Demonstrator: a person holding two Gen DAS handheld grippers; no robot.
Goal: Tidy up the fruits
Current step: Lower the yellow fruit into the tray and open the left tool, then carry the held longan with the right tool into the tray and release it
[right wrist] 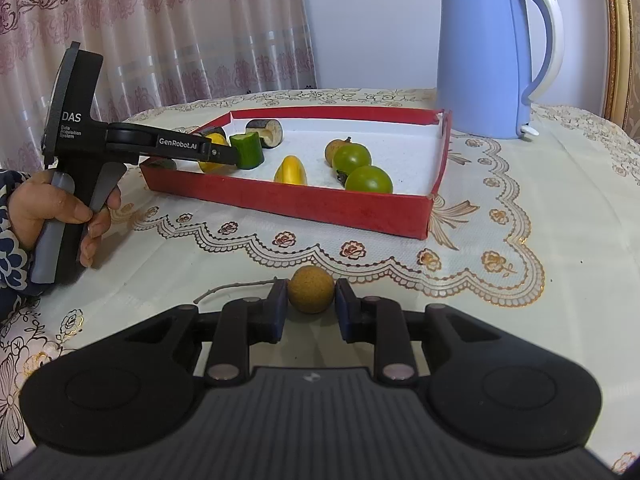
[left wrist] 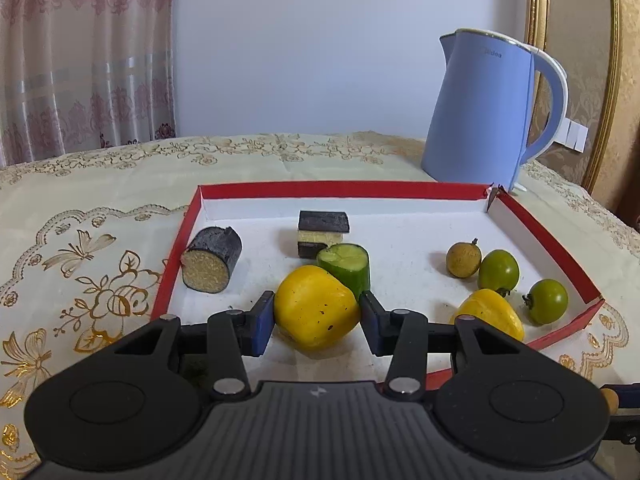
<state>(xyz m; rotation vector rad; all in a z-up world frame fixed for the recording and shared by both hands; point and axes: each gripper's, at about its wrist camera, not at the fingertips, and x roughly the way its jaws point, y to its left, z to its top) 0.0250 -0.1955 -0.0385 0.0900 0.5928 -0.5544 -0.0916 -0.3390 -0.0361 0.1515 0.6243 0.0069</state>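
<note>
The left gripper is clamped on a yellow fruit inside the red tray, beside a cucumber piece. On the tablecloth in front of the tray, the right gripper is closed tight around a small brown fruit.

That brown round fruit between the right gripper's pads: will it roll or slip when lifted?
The brown fruit looks round, so it would probably roll on the tablecloth if released. Its skin appears rough and matte, likely grippy. The right gripper pinches its widest part, so it may squirt out.
</note>
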